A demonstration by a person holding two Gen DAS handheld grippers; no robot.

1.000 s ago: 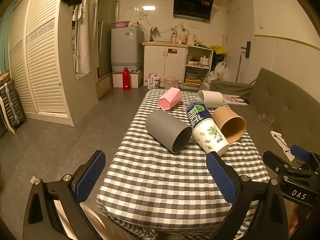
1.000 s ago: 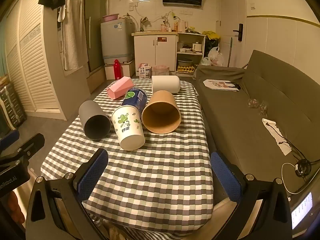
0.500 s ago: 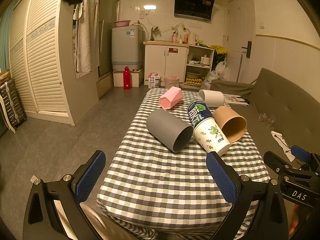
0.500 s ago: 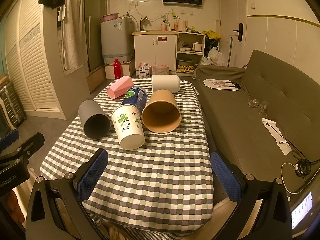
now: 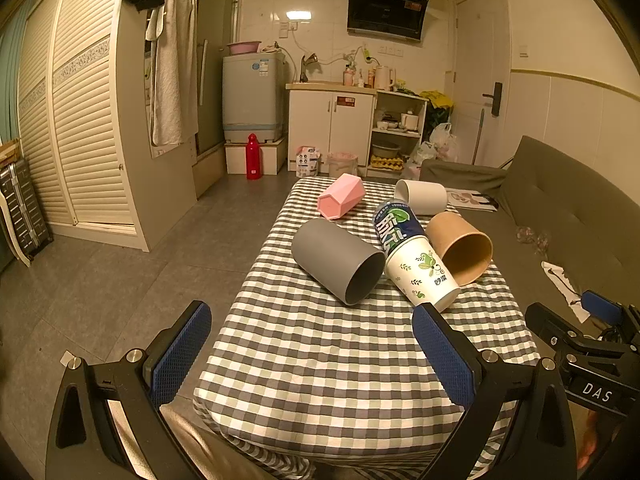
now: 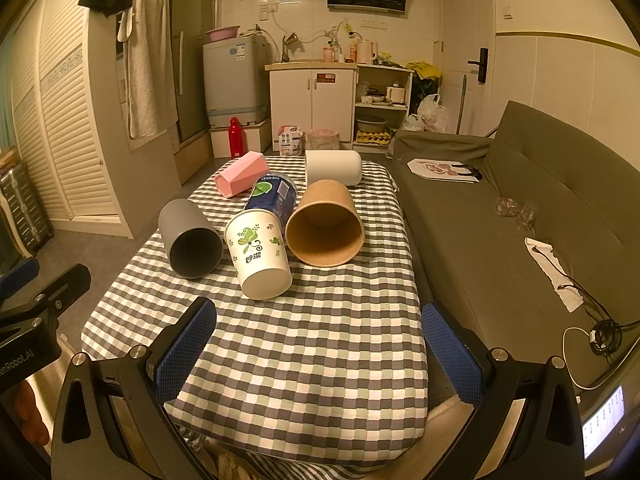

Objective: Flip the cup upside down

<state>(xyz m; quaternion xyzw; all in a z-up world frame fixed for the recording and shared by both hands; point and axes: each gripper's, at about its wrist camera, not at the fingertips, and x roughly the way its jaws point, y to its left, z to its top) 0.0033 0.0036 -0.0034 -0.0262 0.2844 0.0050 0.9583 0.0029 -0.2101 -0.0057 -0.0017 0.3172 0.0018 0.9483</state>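
Observation:
Several cups lie on their sides on a checked tablecloth (image 5: 320, 360) (image 6: 320, 340): a grey cup (image 5: 336, 265) (image 6: 188, 236), a white paper cup with green leaves (image 5: 420, 274) (image 6: 260, 252), a blue-green cup (image 5: 394, 224) (image 6: 272, 196), a brown paper cup (image 5: 460, 246) (image 6: 324, 228), a pink faceted cup (image 5: 340, 202) (image 6: 242, 174) and a white cup (image 5: 422, 197) (image 6: 334, 167). My left gripper (image 5: 312, 354) hangs open at the table's near edge, holding nothing. My right gripper (image 6: 318, 350) is open too, empty, in front of the cups.
A grey sofa (image 6: 520, 200) runs along the table's right side, with a cable (image 6: 600, 336) and a white cloth (image 6: 552, 272) on it. Bare tiled floor (image 5: 120, 280) lies to the left. Kitchen cabinets (image 5: 332, 128) and a washing machine (image 5: 252, 96) stand at the back.

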